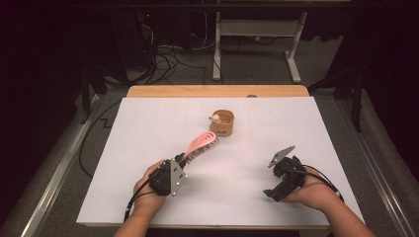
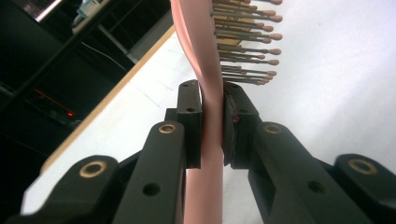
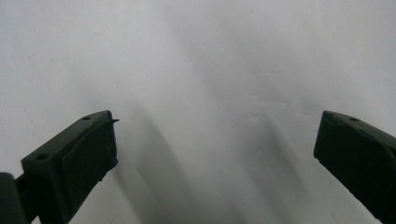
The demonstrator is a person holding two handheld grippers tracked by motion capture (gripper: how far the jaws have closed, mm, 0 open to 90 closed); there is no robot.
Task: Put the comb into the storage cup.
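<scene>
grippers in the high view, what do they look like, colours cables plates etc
Both are black two-jaw tools. The left gripper and the right gripper each carry a grey three-cornered plate on top and trail a thin black cable past the wrist. In the left gripper view, brass-coloured pivot pins dot the black jaw links. The forearms are bare, with no sleeves or gloves.

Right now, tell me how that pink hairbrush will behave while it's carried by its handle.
The pink hairbrush looks rigid: it juts out from the left gripper without sagging. Held only at the thin handle, its bristled head could lever it downward. The smooth handle may slip or twist between the pads.
</scene>
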